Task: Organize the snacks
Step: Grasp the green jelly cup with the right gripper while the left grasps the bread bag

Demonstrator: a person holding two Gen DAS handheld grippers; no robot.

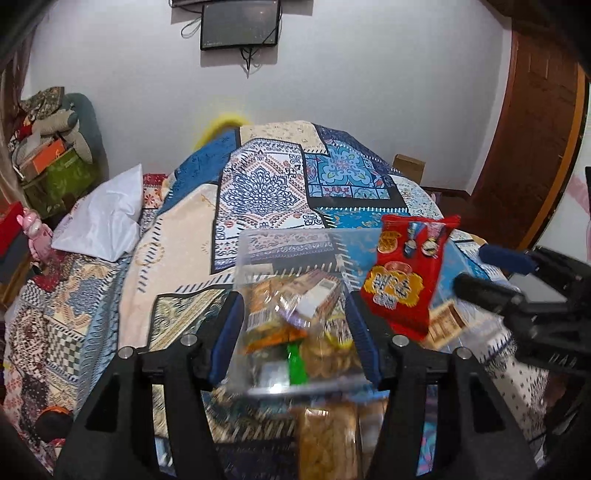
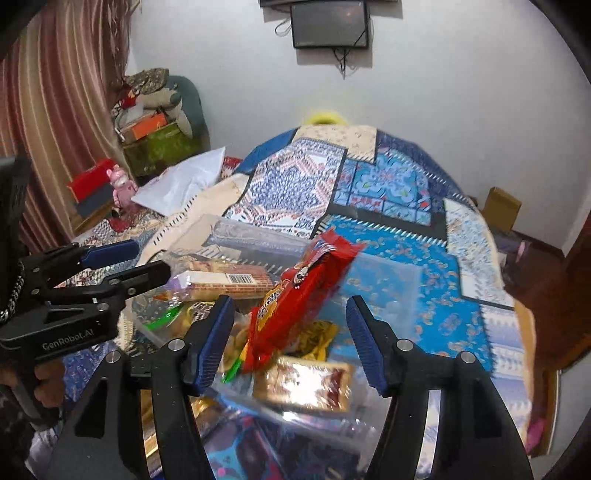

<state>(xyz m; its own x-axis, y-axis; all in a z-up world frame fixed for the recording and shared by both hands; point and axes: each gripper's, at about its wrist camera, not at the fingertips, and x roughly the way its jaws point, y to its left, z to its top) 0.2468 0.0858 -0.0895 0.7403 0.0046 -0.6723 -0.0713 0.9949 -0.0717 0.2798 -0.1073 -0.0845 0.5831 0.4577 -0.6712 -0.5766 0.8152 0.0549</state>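
- The clear plastic bin (image 1: 295, 254) sits on the patterned bedspread (image 1: 266, 184), at the centre of the left wrist view, already holding several snack packs.
- The left gripper (image 1: 295, 328) has its blue-padded jaws spread wide to either side of the bin's near part; whether the pads touch the walls I cannot tell, since the bin is blurred.
- The red snack packet (image 2: 299, 295) appears in mid-air, tilted, over the bin at about 12 o'clock from the right gripper (image 2: 291, 332), whose jaws gape with nothing between the pads.
- In the left wrist view that packet (image 1: 406, 273) hangs at 2 o'clock from the bin, beside the right gripper's fingers (image 1: 506, 258).
- Around the bin: a brick-patterned box (image 2: 229, 282) with a barcode inside it, and a shiny foil-wrapped pack (image 2: 303, 384) close under the right gripper.
- Farther off: a white pillow (image 1: 99, 218) at 10 o'clock, a pink figure (image 1: 35, 229) beyond it, a wall monitor (image 1: 240, 24) at 12 o'clock.
- The left gripper's body reads "GenRobot.AI" (image 2: 68, 339); the packet's yellow lettering is too blurred to read.
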